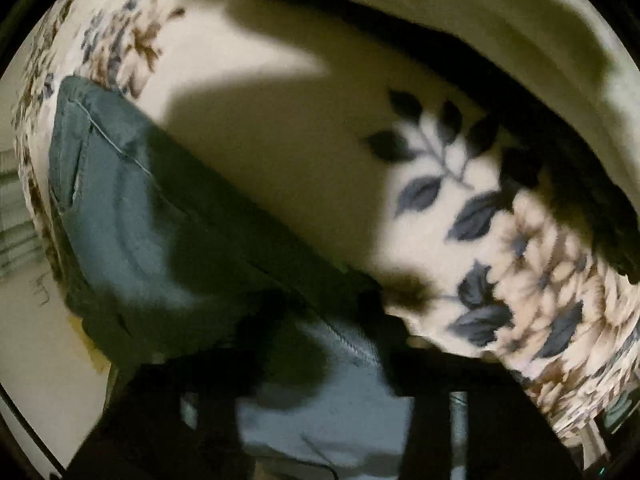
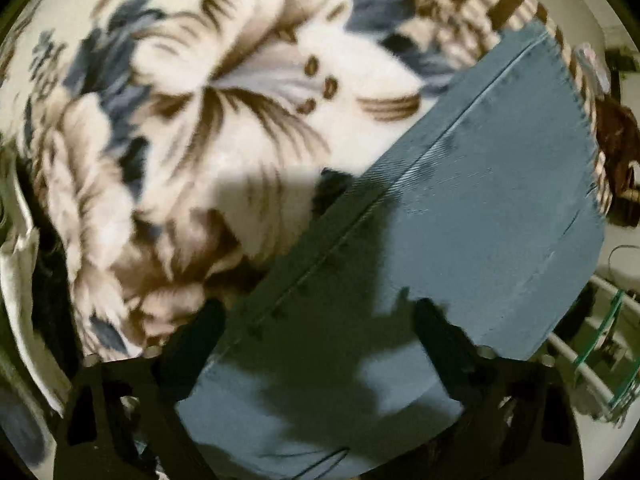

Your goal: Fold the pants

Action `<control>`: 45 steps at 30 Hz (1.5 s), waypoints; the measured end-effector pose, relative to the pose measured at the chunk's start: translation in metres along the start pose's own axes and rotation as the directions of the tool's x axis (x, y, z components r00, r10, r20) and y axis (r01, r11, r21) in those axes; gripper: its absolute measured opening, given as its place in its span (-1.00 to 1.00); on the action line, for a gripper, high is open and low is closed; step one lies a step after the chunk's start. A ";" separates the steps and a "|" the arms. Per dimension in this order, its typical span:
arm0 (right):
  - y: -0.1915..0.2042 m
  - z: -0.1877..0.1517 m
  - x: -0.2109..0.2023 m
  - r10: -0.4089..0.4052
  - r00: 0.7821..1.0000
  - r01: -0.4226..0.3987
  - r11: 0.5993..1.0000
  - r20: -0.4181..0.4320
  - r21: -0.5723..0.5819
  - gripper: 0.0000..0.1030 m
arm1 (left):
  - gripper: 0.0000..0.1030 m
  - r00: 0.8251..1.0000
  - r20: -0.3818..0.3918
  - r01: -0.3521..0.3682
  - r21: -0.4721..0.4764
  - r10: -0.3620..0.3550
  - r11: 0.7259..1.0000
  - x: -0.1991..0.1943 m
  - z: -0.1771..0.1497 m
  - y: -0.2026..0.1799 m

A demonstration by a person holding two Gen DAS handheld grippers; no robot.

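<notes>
The blue-grey pants (image 1: pixel 132 216) lie on a floral blanket (image 1: pixel 280 140). In the left wrist view they run from the upper left down between my left gripper's (image 1: pixel 320 344) dark fingers (image 1: pixel 424 364), which stand apart with cloth (image 1: pixel 320 408) between them. In the right wrist view the pants (image 2: pixel 460 200) spread to the right, with a seam running diagonally. My right gripper (image 2: pixel 320 308) is open just above the cloth, one finger (image 2: pixel 200 328) at the pants' left edge, the other finger (image 2: pixel 440 328) over the fabric.
The floral blanket (image 2: pixel 200 100) covers the bed. A cream cover (image 1: pixel 500 20) lies folded at the top of the left wrist view. The bed's edge and floor (image 1: pixel 32 340) are at the left. A metal and glass rack (image 2: pixel 600 340) stands at the right.
</notes>
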State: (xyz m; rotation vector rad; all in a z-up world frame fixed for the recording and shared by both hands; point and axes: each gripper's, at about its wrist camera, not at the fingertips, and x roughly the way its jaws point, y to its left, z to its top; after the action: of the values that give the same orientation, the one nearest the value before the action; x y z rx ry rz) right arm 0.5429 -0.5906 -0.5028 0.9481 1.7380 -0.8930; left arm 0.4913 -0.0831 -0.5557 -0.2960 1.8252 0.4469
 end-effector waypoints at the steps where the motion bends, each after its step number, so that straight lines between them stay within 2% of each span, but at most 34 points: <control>1: 0.001 0.001 0.003 -0.004 1.000 0.004 1.000 -0.005 -0.003 0.46 | -0.66 1.000 0.017 0.008 0.003 -0.008 1.000 -0.003 -0.002 0.003; 3: 0.001 0.000 0.007 0.014 1.000 -0.014 1.000 -0.004 0.005 -0.10 | -0.81 0.997 0.055 0.048 0.011 -0.049 0.999 -0.012 -0.009 0.011; 4: 0.001 -0.001 0.006 0.025 1.000 -0.025 1.000 0.002 0.007 -0.27 | -0.85 0.996 0.069 0.064 0.016 -0.065 0.998 -0.017 -0.013 0.015; 5: 0.000 -0.004 0.002 0.027 0.999 -0.027 1.000 0.024 0.003 -0.75 | -0.87 0.993 0.087 0.084 0.023 -0.086 0.996 -0.022 -0.019 0.021; 6: -0.001 -0.007 -0.002 0.017 0.999 -0.017 1.000 0.045 -0.001 -0.95 | -0.91 0.989 0.108 0.102 0.033 -0.105 0.994 -0.029 -0.026 0.026; 11: -0.018 -0.038 -0.030 0.043 0.990 -0.034 0.997 0.136 -0.072 -1.00 | -0.92 0.960 0.213 0.164 0.107 -0.183 0.981 -0.064 -0.079 0.059; 16: -0.050 -0.076 -0.042 0.100 0.985 -0.082 0.988 0.138 -0.128 -1.00 | -0.93 0.940 0.263 0.192 0.125 -0.219 0.973 -0.073 -0.146 0.109; 17: -0.057 -0.088 -0.048 0.144 0.980 -0.123 0.981 0.140 -0.147 -1.00 | -0.93 0.938 0.266 0.197 0.123 -0.224 0.973 -0.072 -0.160 0.120; 19: -0.068 -0.096 -0.053 0.244 0.961 -0.221 0.960 0.130 -0.170 -0.97 | -0.93 0.934 0.267 0.213 0.111 -0.236 0.971 -0.065 -0.165 0.136; 20: -0.071 -0.097 -0.055 0.287 0.950 -0.266 0.949 0.121 -0.168 -0.84 | -0.93 0.933 0.268 0.220 0.105 -0.240 0.970 -0.060 -0.175 0.147; 21: -0.072 -0.099 -0.056 0.315 0.942 -0.295 0.942 0.113 -0.162 -0.39 | -0.93 0.931 0.272 0.226 0.100 -0.245 0.969 -0.055 -0.183 0.154; 22: -0.075 -0.095 -0.054 0.341 0.934 -0.323 0.934 0.106 -0.152 -0.07 | -0.93 0.930 0.274 0.228 0.097 -0.247 0.969 -0.053 -0.181 0.149; 23: -0.079 -0.088 -0.045 0.361 0.928 -0.350 0.928 0.090 -0.125 0.34 | -0.94 0.927 0.281 0.231 0.095 -0.249 0.968 -0.047 -0.183 0.147; 24: -0.082 -0.082 -0.037 0.375 0.924 -0.367 0.924 0.073 -0.103 0.41 | -0.94 0.923 0.291 0.233 0.097 -0.251 0.968 -0.043 -0.184 0.146; 25: -0.075 -0.079 -0.027 0.393 0.918 -0.389 0.918 0.050 -0.079 0.41 | -0.94 0.921 0.298 0.232 0.099 -0.251 0.968 -0.041 -0.187 0.147; 27: -0.069 -0.060 -0.012 0.355 0.934 -0.351 0.933 0.050 -0.077 0.41 | -0.94 0.914 0.316 0.235 0.099 -0.255 0.967 -0.037 -0.188 0.149; 31: -0.042 -0.030 0.011 0.166 0.983 -0.156 0.981 0.080 -0.115 0.36 | -0.93 0.903 0.344 0.233 0.108 -0.257 0.966 -0.033 -0.188 0.147; 32: -0.037 -0.028 0.015 0.131 0.987 -0.118 0.984 0.095 -0.132 0.01 | -0.93 0.900 0.347 0.239 0.112 -0.264 0.964 -0.033 -0.189 0.147; 33: -0.036 -0.030 0.016 0.098 0.988 -0.081 0.986 0.115 -0.147 -0.51 | -0.93 0.898 0.349 0.244 0.116 -0.269 0.963 -0.032 -0.190 0.148; 34: -0.042 -0.035 0.013 0.089 0.985 -0.066 0.986 0.148 -0.153 -0.70 | -0.94 0.895 0.352 0.246 0.122 -0.274 0.962 -0.032 -0.192 0.149; 36: -0.059 -0.047 0.010 0.147 0.975 -0.120 0.980 0.168 -0.160 -0.84 | -0.94 0.893 0.353 0.248 0.133 -0.279 0.960 -0.030 -0.197 0.156; 41: -0.123 -0.103 -0.005 0.282 0.946 -0.251 0.950 0.163 -0.188 -0.87 | -0.94 0.902 0.316 0.268 0.124 -0.294 0.955 -0.017 -0.222 0.189; 45: -0.172 -0.145 0.005 0.310 0.937 -0.278 0.941 0.161 -0.191 -0.87 | -0.94 0.920 0.274 0.265 0.089 -0.279 0.960 0.007 -0.253 0.215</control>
State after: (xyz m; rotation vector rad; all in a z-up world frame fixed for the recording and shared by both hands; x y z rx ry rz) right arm 0.3343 -0.5376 -0.4372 0.9500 1.4365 -0.6111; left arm 0.1817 -0.0038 -0.4657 -0.4228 1.4843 0.2338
